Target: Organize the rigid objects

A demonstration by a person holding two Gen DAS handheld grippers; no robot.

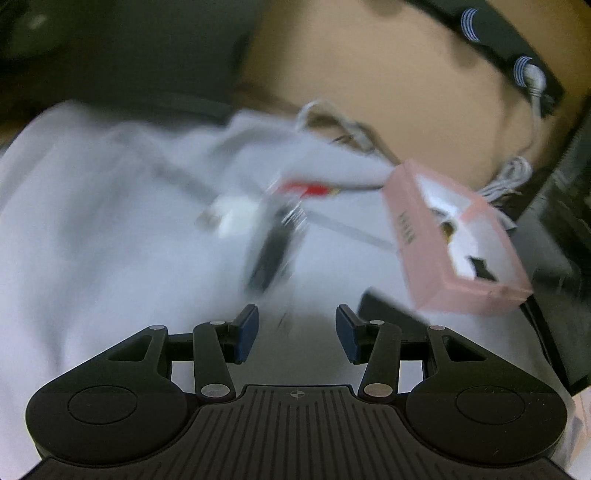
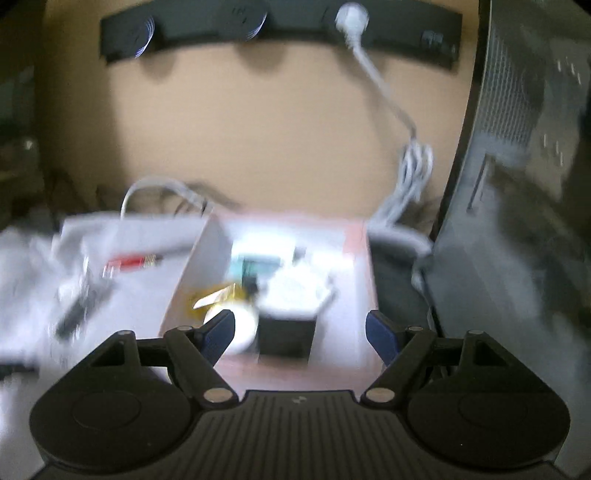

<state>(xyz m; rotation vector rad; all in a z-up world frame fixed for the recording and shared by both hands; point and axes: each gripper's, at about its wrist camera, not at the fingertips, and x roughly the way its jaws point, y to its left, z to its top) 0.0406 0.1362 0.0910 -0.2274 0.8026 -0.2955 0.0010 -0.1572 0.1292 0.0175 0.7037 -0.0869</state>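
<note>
Both views are motion-blurred. A pink box [image 1: 454,240] with a white inside sits at the right of a white cloth [image 1: 92,221]. It also shows in the right wrist view [image 2: 354,266], holding a black cube [image 2: 286,338], a white round piece [image 2: 242,328], a yellow item [image 2: 218,297] and white pieces. On the cloth lie a black stick-like object [image 1: 269,254], a red object [image 1: 306,189] and a white piece [image 1: 236,216]. My left gripper [image 1: 296,338] is open and empty just short of the black object. My right gripper [image 2: 300,332] is open and empty over the box's near end.
A tan wall stands behind with a black power strip [image 2: 280,35] and a white plug and coiled cable [image 2: 413,162]. A dark mesh-sided case [image 2: 517,184] stands at the right. A dark flat object [image 1: 384,306] lies beside the box.
</note>
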